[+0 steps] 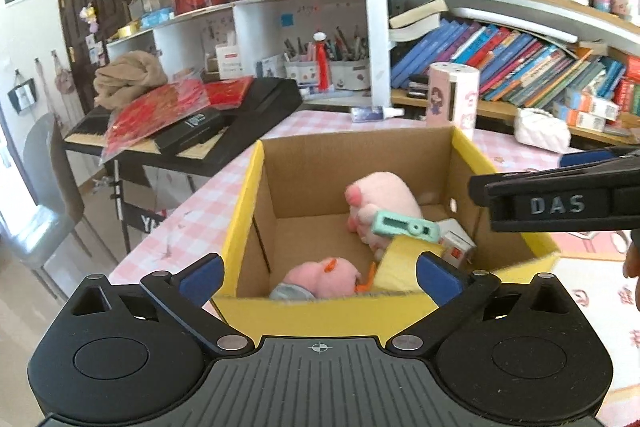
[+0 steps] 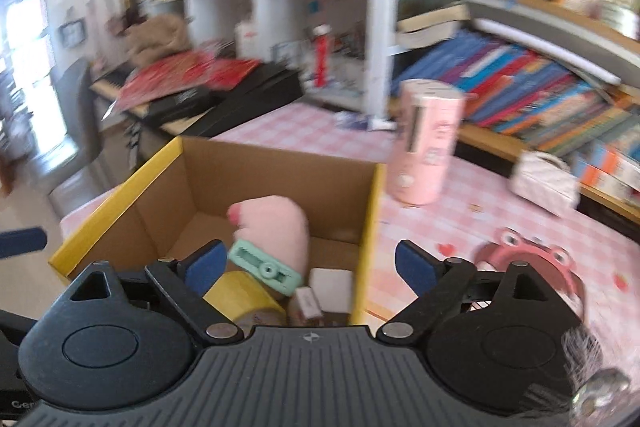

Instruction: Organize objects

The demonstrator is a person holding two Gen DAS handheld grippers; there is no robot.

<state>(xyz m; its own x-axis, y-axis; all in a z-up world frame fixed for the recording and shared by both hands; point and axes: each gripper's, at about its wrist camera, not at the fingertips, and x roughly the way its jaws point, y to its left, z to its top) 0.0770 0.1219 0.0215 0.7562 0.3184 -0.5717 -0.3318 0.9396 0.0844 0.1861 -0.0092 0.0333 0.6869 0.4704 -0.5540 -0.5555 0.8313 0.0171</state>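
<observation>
A cardboard box [image 1: 360, 163] stands on the worktop [image 1: 192, 223], near its left edge. Inside it a plush toy [image 1: 384, 199] leans toward the far right corner, with a small toy camera [image 1: 404, 227] resting against its near side. A tape roll [image 1: 404, 263] lies before them (partly under the camera), a second plush [image 1: 324, 277] sits at the near wall, and small boxes [image 1: 456, 243] fill the right corner. Behind the box stands a cylindrical container [image 1: 454, 99]; a quilted pouch [image 1: 542, 131] lies to its right. Bookshelves [image 1: 520, 67] rise behind, and a keyboard [image 1: 192, 131] stands left of the worktop.
</observation>
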